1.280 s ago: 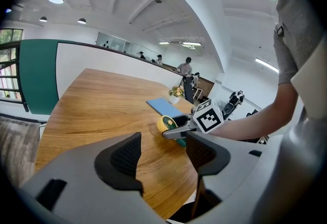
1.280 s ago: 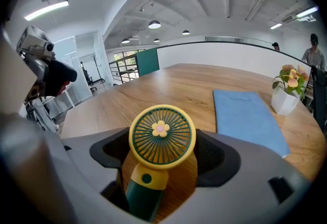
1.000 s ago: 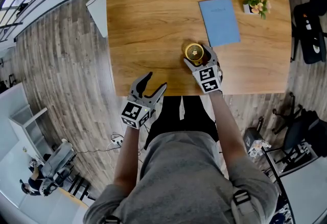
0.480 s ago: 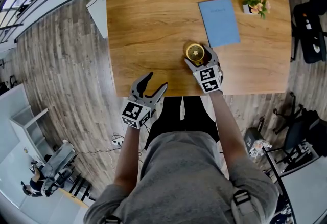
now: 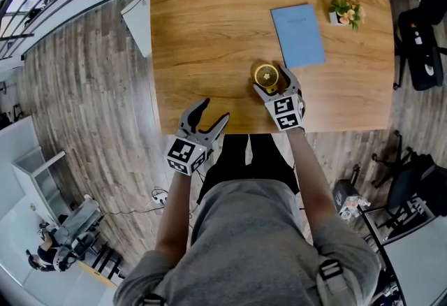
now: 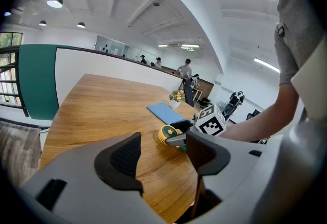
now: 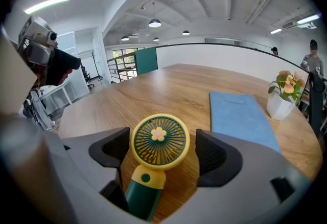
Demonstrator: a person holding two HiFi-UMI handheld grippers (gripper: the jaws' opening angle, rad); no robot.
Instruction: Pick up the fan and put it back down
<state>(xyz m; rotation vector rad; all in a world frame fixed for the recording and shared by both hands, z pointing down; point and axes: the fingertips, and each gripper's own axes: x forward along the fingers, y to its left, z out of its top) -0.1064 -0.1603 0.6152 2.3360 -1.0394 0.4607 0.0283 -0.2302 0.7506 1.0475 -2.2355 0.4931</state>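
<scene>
Wood-grain surface [image 5: 209,18], plank floor [image 5: 91,95] around it. Fan [image 7: 160,142] sits near the front edge, right of centre: yellow ring, dark green grille, pale flower at the hub, dark green handle. Long axis runs front to back, handle toward the person, head toward the far side. Right tool [image 5: 274,84] straddles the head, jaws apart. A sliver of wood shows beside the right pad; contact at the left pad can't be told.

Blue notebook [image 5: 298,35] just beyond; faint print on its cover, too small to read. Small potted plant [image 5: 346,10] off its far right corner. Left tool [image 5: 214,111] off the front edge, jaws apart, nothing between. Tool cubes carry black-and-white square markers.

Right tool view alone gives the hub flower and a round dot on the yellow neck; head view shows mostly a yellow ring. Left tool view adds distant people [image 6: 186,67].
</scene>
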